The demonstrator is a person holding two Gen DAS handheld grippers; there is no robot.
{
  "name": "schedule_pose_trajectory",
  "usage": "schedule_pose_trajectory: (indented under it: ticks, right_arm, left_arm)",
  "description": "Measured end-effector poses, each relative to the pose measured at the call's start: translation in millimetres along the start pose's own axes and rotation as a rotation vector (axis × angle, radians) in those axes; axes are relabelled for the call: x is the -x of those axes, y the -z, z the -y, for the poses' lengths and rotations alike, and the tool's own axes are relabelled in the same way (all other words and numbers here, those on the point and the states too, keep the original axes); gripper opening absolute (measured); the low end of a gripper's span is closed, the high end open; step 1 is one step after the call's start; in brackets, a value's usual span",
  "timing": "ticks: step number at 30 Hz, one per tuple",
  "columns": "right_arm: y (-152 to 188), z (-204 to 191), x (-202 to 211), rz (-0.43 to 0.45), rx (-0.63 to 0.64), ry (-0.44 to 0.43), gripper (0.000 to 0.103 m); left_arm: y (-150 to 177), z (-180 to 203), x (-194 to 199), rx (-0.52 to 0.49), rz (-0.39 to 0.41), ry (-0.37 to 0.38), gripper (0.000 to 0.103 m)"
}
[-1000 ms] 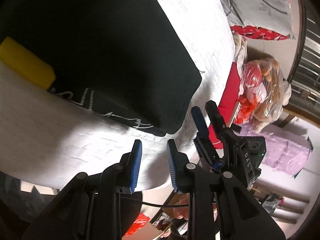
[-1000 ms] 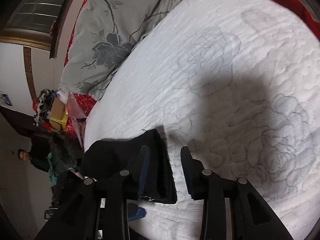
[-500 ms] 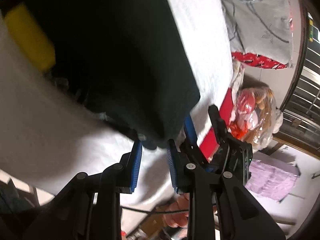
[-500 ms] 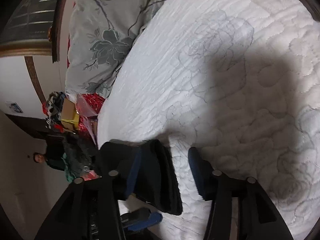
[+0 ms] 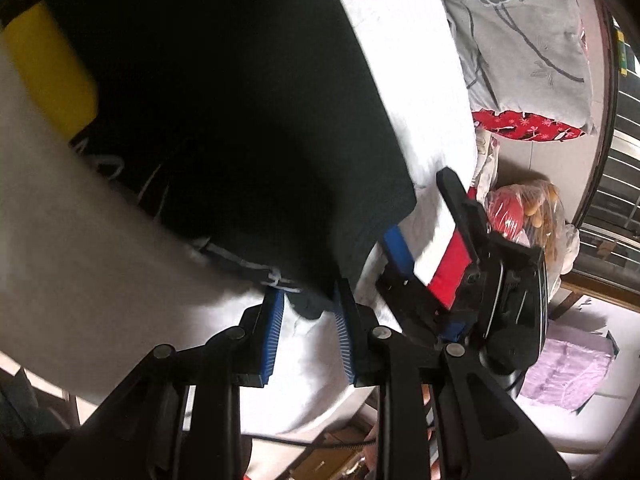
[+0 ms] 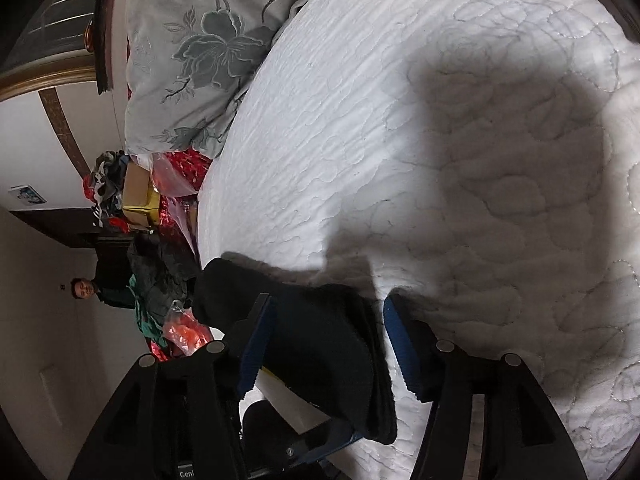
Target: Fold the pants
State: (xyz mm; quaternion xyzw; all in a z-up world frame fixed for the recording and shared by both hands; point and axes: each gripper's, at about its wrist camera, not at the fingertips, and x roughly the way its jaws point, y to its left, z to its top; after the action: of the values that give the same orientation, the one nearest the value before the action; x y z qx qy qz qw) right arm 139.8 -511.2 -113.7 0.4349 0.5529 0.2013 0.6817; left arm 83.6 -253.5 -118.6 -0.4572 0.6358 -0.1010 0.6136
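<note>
The black pants lie on the white quilted bed cover as a thick, layered stack with square edges, which indicates that at least one fold is complete. A drawstring and a yellow patch show along the near side of the stack. The left gripper sits at the near corner of the stack; its blue pads stand a narrow gap apart with a small dark bit of fabric between the tips, and no pad visibly presses on it, so this gripper reads as open. The right gripper straddles the folded end of the pants; its jaws have just been opening, the thick edge lies between them, and a clear gap shows on the right-hand side, so nothing is clamped. Judged from this layout, the work stands at a release after a fold. Remaining work probably consists of one further fold or a final squaring of the stack; the far end of the pants is outside both views.
</note>
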Motion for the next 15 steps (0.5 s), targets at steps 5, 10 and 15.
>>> schedule_pose_trajectory:
  ticks: [5, 10, 15]
  right_arm:
    - [-2.9, 5.8, -1.1, -0.003, -0.038, -0.039, 0.06]
    - [-6.9, -2.0, -12.0, -0.055, -0.009, -0.015, 0.056]
    - [-3.4, 2.9, -9.4, -0.055, 0.03, 0.076, 0.016]
  left_arm:
    - [-3.7, -2.2, -3.3, 0.027, 0.0, 0.011, 0.023]
    - [3.5, -4.5, -10.5, 0.041, -0.029, 0.008, 0.027]
    - [-8.3, 0.7, -17.3, 0.063, -0.082, 0.011, 0.027]
